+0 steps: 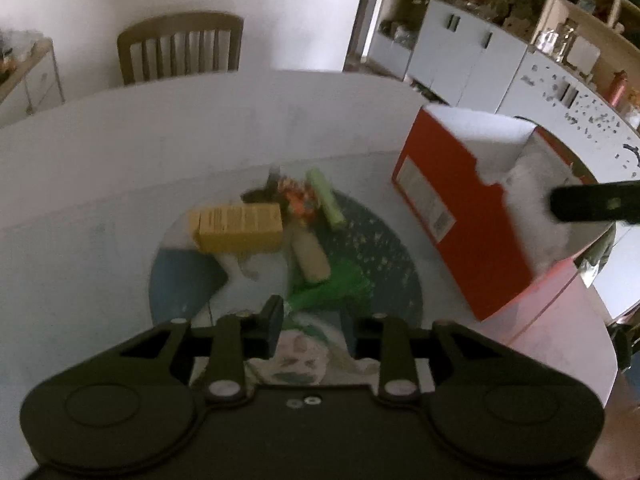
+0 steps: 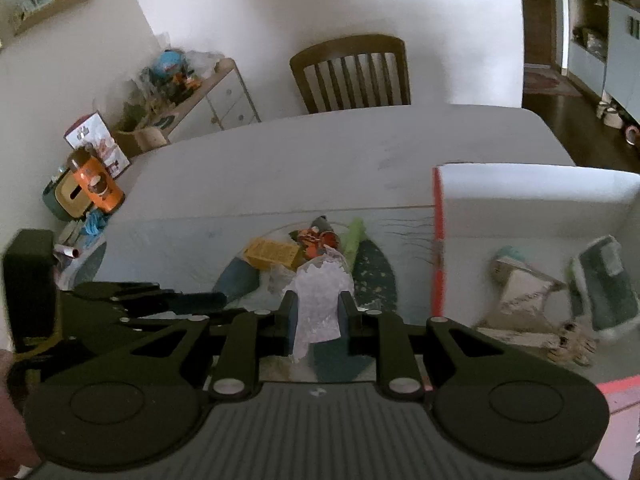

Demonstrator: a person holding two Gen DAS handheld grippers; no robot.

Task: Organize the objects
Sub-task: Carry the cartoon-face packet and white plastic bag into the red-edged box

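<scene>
Right tool (image 2: pixel 316 314) clamped on crinkled plastic wrap (image 2: pixel 320 300), left tool (image 1: pixel 310 326) apart — labels unreadable

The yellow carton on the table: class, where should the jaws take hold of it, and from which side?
Grip the yellow carton across its short width, near mid-length, coming from above. It lies flat with its long top face up; the bottle and the orange packet crowd its right end, so a side approach there looks blocked.

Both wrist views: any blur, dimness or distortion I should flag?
Left wrist: dim and soft overall, the pile on the table smeared; the red box bulges from fisheye curvature, its white inside washed out. Right wrist: sharper at the centre, the wrapper between the fingers readable, but the things inside the box are motion-blurred; the table edge bows.
</scene>
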